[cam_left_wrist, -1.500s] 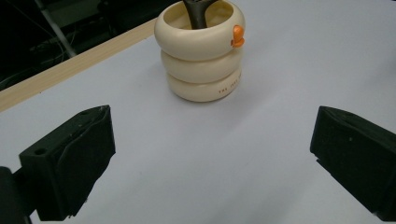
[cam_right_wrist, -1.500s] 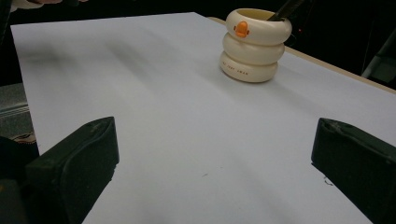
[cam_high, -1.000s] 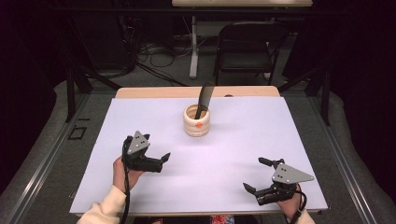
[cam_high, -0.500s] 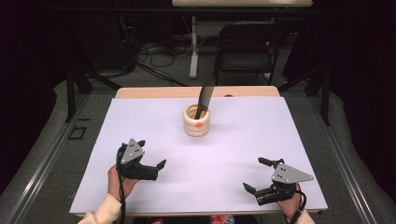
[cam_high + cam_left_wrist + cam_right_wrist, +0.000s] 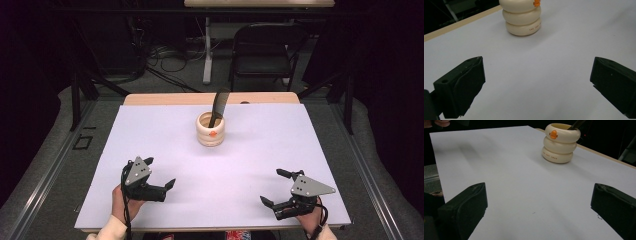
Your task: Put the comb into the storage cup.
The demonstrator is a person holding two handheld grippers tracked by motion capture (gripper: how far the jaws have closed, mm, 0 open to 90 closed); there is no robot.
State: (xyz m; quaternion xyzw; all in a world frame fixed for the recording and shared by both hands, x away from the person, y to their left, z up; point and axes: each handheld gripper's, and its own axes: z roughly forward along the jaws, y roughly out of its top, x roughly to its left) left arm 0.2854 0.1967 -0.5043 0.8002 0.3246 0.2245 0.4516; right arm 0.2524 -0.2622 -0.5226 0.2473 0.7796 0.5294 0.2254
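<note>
Both my tongs, left [image 5: 159,173] and right [image 5: 277,186], gape wide and empty near me, so reaching carelessly for the far cup [image 5: 210,128] (comb [image 5: 219,104] leaning inside) could topple it.

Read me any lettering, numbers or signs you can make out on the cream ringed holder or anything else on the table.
Cream three-ring holder, lowest ring: one line of small dark print, too blurred to read in the left gripper view; the same line in the right gripper view is also too small to read.
Orange beak-shaped mark on its top ring: a figure, not text.
White table cover: no writing.
</note>
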